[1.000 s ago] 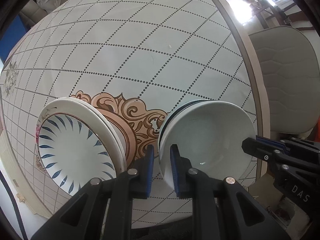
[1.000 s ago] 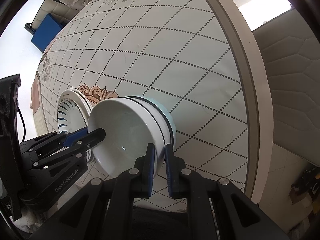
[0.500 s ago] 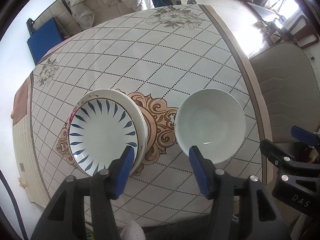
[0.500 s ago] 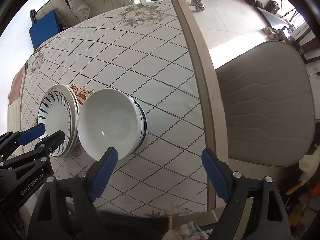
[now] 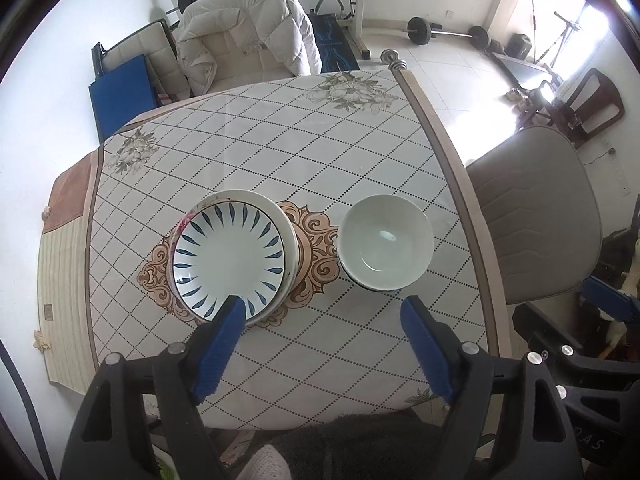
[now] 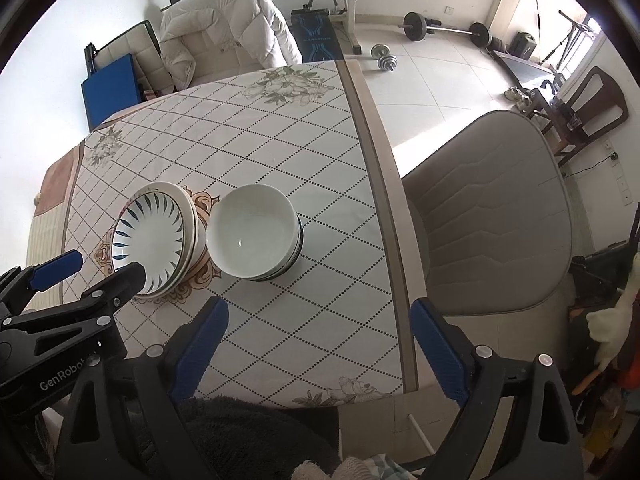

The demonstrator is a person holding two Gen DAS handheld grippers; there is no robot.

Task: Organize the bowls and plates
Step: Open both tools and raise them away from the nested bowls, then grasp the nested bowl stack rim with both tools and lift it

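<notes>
A stack of plates (image 5: pixel 230 256), the top one white with blue petal strokes, sits left of centre on the table (image 5: pixel 280 152). Right of it stands a stack of white bowls (image 5: pixel 386 242), the lower ones with dark rim lines. My left gripper (image 5: pixel 322 312) hangs high above the table's near edge, its jaws opening with nothing between them. My right gripper (image 6: pixel 319 312) is also high up and opening, empty, with the bowls (image 6: pixel 254 236) and plates (image 6: pixel 150 240) ahead of it. The left gripper (image 6: pixel 106 268) shows at the lower left of the right wrist view.
A grey padded chair (image 5: pixel 536 208) stands at the table's right side. A chair draped with a white puffy jacket (image 5: pixel 240 36) is at the far side. A weight bench, barbell and dumbbells (image 6: pixel 384 60) lie on the tiled floor beyond.
Both grippers were shut on the rim of the top white bowl. They have let go, opened wide and risen up and back from the table. The bowl stays on its stack.
</notes>
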